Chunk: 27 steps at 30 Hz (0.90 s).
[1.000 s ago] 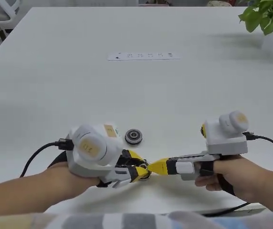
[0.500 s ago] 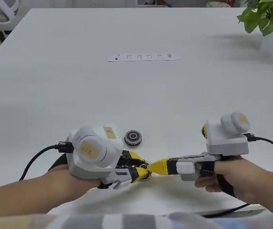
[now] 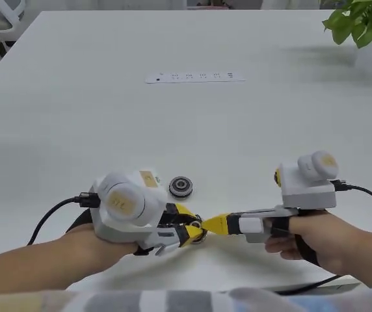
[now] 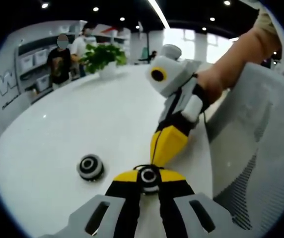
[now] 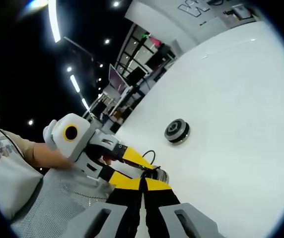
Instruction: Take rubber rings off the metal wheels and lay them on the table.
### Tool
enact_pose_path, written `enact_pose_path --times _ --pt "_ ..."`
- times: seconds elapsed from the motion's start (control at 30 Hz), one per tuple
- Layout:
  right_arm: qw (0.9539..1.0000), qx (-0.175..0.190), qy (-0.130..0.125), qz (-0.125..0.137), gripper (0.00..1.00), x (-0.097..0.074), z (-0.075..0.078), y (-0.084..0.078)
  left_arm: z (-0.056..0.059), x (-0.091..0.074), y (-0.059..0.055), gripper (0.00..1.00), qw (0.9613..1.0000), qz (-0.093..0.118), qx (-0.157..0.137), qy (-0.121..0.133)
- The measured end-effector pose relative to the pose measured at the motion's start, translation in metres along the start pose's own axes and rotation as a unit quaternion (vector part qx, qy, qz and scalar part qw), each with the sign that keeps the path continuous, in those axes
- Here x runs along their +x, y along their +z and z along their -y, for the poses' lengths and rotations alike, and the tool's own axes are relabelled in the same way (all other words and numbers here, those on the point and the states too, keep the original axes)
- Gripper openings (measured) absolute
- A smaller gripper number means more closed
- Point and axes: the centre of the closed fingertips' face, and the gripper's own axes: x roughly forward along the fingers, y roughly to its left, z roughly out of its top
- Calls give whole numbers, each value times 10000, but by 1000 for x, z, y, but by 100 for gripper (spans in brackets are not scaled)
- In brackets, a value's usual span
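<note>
At the bottom centre of the head view, close to the white table's [image 3: 270,123] front edge, the left gripper [image 4: 148,176] is clamping a small metal wheel [image 5: 158,174] just above the tabletop. The right gripper [image 5: 143,184], jaws pressed together, is touching its yellow tips to that wheel from the frame's right; whether they are pinching the rubber ring is too small to tell. A second metal wheel [image 3: 181,186], black-ringed, is lying flat just above them in frame. Open tabletop is stretching beyond to a white power strip [image 3: 194,77] at upper centre. A plant [image 3: 360,23] is being cut off by the upper right corner, a chair [image 3: 0,16] by the upper left. Blurred people [image 4: 62,59] are standing in the left gripper view's upper left.
</note>
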Motion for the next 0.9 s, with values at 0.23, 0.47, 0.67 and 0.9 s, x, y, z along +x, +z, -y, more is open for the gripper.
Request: enact_pose_path --times 0.23,0.47,0.67,0.9 --pt "9996 242 167 56 0 1 -10 -2 -1 0 -1 13 10000 -2 3 4" --pt "9982 506 299 93 0 1 -11 0 -3 1 -2 13 10000 -4 24 24" --pt "9965 709 423 159 0 3 -17 3 -6 1 -3 13 10000 9 31 26" --pt "9975 637 245 189 0 -2 -5 3 -4 1 -1 13 10000 52 -26 11"
